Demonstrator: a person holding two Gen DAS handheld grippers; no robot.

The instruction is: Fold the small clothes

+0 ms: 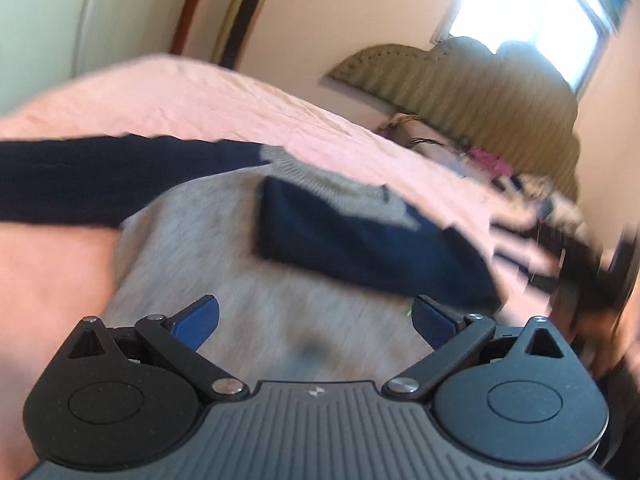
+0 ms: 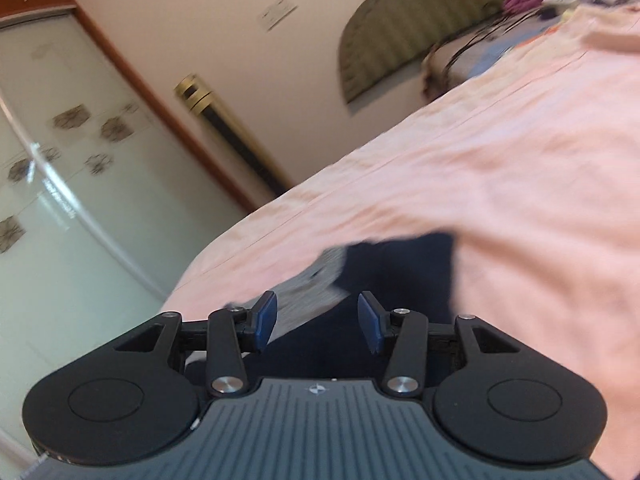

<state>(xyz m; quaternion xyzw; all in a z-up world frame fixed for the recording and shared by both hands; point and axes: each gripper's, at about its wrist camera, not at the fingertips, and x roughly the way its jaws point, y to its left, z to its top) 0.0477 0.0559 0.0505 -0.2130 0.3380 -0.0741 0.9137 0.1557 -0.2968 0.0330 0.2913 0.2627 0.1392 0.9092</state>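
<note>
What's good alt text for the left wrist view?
Open left hand-held gripper hovers over a grey sweater with navy sleeves, one sleeve folded across its body, spread on a pink bedspread. Frame is motion-blurred; a padded headboard and bright window behind.

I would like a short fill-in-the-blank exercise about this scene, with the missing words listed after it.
1. The grey sweater has sleeves of a dark ____ colour.
2. The sweater lies on a ____ bedspread.
3. The blue fingers of the left gripper are spread ____.
4. The right gripper holds ____ between its fingers.

Missing words: navy; pink; open; nothing
</note>
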